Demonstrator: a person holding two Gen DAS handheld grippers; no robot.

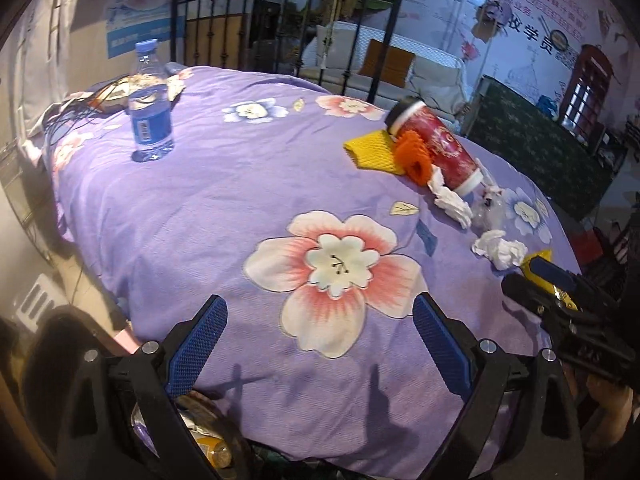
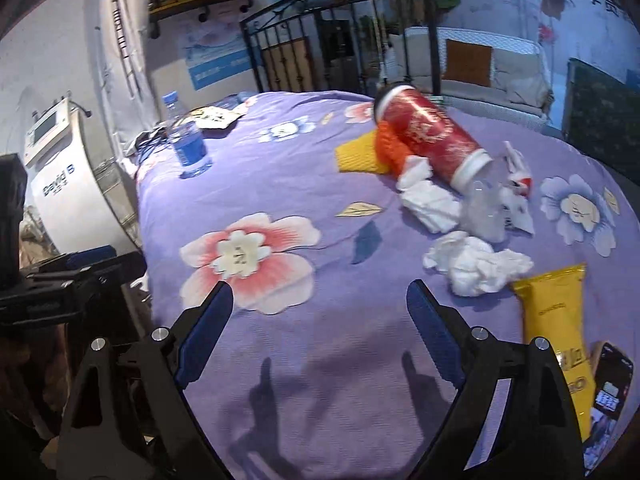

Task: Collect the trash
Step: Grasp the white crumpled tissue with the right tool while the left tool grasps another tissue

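Presently both hand-held grippers, the left hand-held gripper (image 1: 320, 340) and the right hand-held gripper (image 2: 320, 328), are being held wide open and empty above the purple flowered cloth (image 2: 320, 360). Crumpled tissues (image 2: 476, 264) are being seen near a yellow packet (image 2: 560, 320), beside a red cup (image 2: 432, 132) lying on its side. A water bottle (image 1: 149, 104) is standing upright, well apart.

A beauty salon treatment room: poster-covered walls (image 1: 532, 8), floral-sheeted bed (image 1: 240, 208), a beauty machine (image 2: 68, 184) alongside.
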